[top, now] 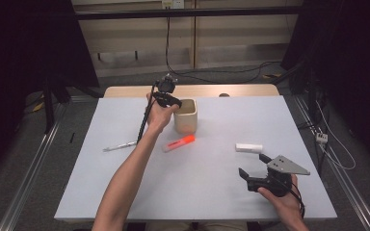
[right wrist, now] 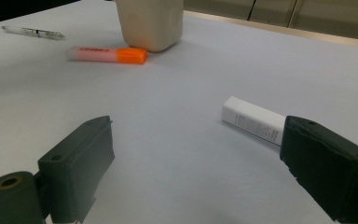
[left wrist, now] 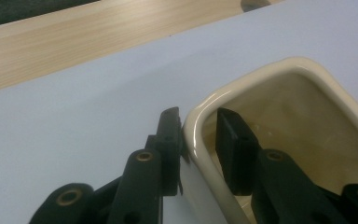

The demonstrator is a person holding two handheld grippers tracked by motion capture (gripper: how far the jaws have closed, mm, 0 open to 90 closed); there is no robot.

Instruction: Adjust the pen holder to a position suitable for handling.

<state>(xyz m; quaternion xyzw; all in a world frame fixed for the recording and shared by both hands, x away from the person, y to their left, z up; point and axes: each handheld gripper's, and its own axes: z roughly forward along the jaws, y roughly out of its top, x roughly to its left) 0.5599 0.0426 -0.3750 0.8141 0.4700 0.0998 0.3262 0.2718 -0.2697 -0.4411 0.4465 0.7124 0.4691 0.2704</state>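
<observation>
The white table (top: 125, 187) carried everything, with a strip of pale wood (top: 125, 91) running along its far edge. Near the middle of that far edge stood the cream cup (top: 187, 118), upright, its squarish rounded mouth open to the high view.

The left gripper (left wrist: 198, 140) was at the cup's left rim, held by a hand (top: 160, 115) reaching in from the near edge. In the left gripper view its jaws straddled the cup's wall: one jaw pressed on the outside, the other stood inside with a sliver of gap to the glazed wall (so whether the rim was truly clamped could not be told).

The right gripper (top: 254, 169) sat toward the near right corner with its jaws spread wide, nothing between them, above bare tabletop.

A white rectangular tube (top: 248, 147) lay flat toward the right edge, just beyond the right gripper. An orange-capped highlighter (top: 178, 143) lay just in front of the cup, near its base but apart from it. A slim clear pen (top: 120, 146) lay left of the highlighter, toward the left edge.
</observation>
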